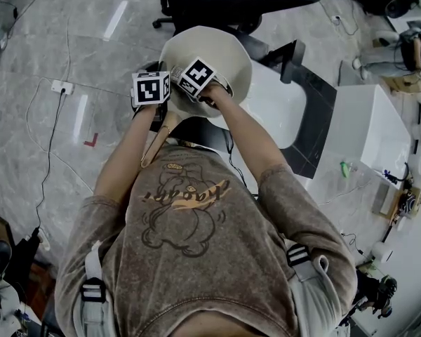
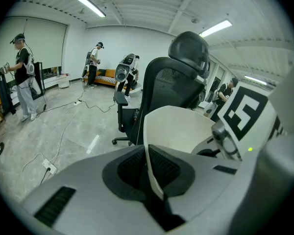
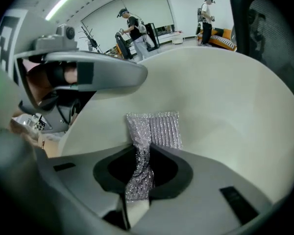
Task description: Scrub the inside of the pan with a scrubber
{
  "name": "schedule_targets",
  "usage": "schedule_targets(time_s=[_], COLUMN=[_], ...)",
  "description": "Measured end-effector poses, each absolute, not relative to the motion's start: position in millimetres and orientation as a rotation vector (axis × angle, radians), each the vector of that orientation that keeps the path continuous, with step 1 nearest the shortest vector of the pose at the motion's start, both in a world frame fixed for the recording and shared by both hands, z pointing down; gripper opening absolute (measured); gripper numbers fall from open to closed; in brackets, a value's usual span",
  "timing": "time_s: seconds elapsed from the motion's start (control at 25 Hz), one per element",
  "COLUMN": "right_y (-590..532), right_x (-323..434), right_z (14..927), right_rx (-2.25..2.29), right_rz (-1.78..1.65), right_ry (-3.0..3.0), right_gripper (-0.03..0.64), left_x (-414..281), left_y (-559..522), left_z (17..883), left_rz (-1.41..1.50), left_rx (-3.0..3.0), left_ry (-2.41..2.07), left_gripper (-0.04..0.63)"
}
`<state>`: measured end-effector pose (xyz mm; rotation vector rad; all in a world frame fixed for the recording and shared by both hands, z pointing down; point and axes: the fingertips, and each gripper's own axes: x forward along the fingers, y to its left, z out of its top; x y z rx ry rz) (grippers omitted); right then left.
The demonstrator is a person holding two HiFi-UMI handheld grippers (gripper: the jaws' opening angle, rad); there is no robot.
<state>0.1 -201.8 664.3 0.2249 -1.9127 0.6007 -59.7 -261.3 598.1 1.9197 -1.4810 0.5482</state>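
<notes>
Pan (image 1: 217, 48) is up in mid-air ahead of the person, left tongs (image 2: 148, 151) clenched on its thin rim. Right tongs (image 3: 143, 153) pinch the scrubber (image 3: 154, 129) against the inner wall. Pan looks rigid and slick, so the rim hold may pivot. Scrubber's soft, light.

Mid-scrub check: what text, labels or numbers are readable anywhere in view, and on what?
On the brown T-shirt: orange script lettering over a cartoon drawing, too blurred to read.
On the black-and-white marker cubes: square patterns only, no letters.
No print shows on the cream round pan or the silver mesh scrubber.
Nothing else is legible.
</notes>
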Motion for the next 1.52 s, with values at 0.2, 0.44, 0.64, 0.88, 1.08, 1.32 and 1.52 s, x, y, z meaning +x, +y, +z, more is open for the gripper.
schedule_targets(time_s=[0.2,0.44,0.64,0.88,1.08,1.32,1.52], right_y=[-231,-273,-288,-286,-283,-274,-288], right_x=[-3,33,57,88,86,80,73], right_z=[663,664,665,665,664,644,590], right_rx=[0.338,0.516,0.574,0.616,0.621,0.677,0.811], right_rz=[0.514,0.293,0.281,0.308,0.304,0.37,0.304], right_ry=[-1.946,-1.851,-1.843,-1.77,-1.797,-1.907,-2.088], right_gripper=[0.085,0.084,0.084,0.086,0.086,0.084,0.08], left_x=[-59,-59,-59,-58,-58,-60,-64], left_y=[-261,-261,-261,-261,-261,-264,-270], left_z=[599,599,599,600,600,587,548], left_rz=[0.553,0.564,0.569,0.571,0.587,0.649,0.582], left_rx=[1.924,1.932,1.939,1.945,1.948,2.03,2.092], left_ry=[-1.474,-1.469,-1.462,-1.453,-1.446,-1.516,-1.563], left_gripper=[0.037,0.037,0.037,0.038,0.038,0.054,0.052])
